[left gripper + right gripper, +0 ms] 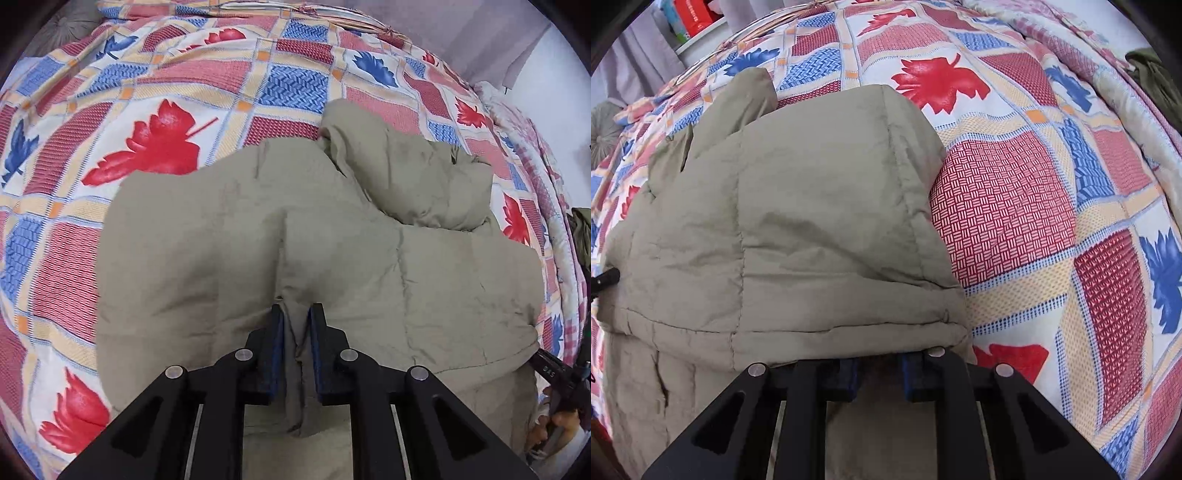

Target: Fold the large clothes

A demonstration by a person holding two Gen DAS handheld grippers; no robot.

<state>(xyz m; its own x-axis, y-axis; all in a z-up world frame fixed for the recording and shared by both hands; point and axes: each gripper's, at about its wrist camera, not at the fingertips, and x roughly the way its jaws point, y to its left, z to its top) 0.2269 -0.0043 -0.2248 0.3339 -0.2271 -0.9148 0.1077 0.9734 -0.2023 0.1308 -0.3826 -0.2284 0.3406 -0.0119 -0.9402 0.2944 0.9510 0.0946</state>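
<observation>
A khaki padded jacket (229,236) lies on the bed, folded over on itself with a bunched sleeve or hood (417,173) at its far right. My left gripper (296,314) is shut on a pinched ridge of the jacket's cloth at its near edge. In the right wrist view the jacket (812,206) fills the left half. My right gripper (880,360) has its fingertips hidden under the jacket's folded near edge, with cloth between the blue pads (846,376).
The bed carries a patterned sheet (166,144) with red and blue leaves, also in the right wrist view (1034,206). A checked quilt (532,155) lies along the right side. Dark green cloth (1156,77) sits at the far right. The other gripper (554,373) shows at the right edge.
</observation>
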